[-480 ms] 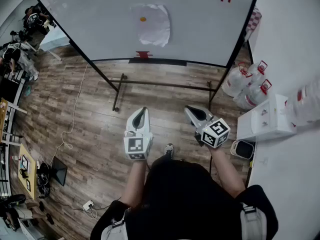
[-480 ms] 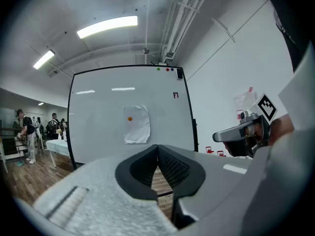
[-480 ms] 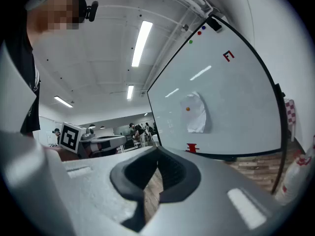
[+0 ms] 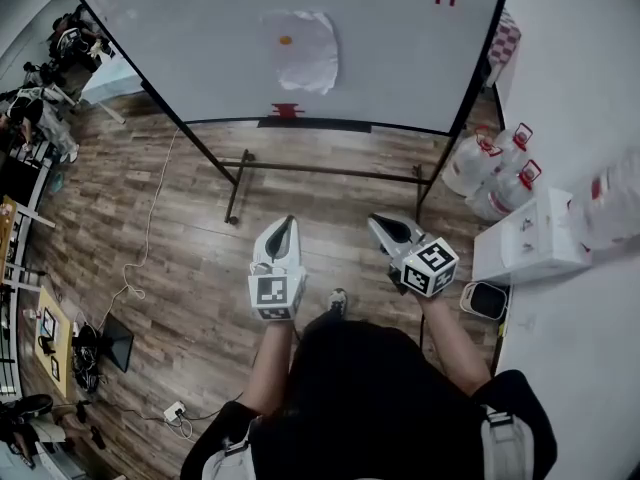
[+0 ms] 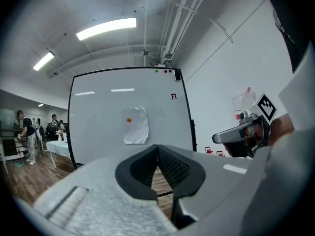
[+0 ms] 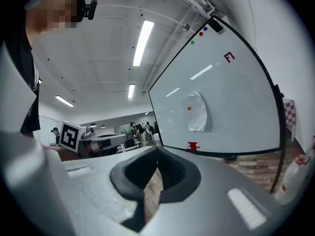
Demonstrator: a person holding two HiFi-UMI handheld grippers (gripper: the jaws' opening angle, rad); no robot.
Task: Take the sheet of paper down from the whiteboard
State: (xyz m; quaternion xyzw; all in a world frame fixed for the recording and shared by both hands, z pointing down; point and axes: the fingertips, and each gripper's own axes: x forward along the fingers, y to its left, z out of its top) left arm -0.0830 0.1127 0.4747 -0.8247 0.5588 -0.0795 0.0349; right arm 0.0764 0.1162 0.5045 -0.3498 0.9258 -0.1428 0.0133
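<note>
Nothing is done yet: the sheet of paper (image 4: 308, 53) hangs on the far whiteboard (image 4: 400, 68) under an orange magnet (image 4: 286, 40), well apart from the near left gripper (image 4: 284, 224) and right gripper (image 4: 379, 224), both closed tight and empty

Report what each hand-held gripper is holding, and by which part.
Nothing is held. The left hand-held gripper and right hand-held gripper are both shut on nothing; the sheet of paper hangs on the whiteboard, apart from both.

Left tongs (image 5: 157, 147), tips together, well apart from the whiteboard (image 5: 98, 132) with its sheet of paper (image 5: 136, 129)
</note>
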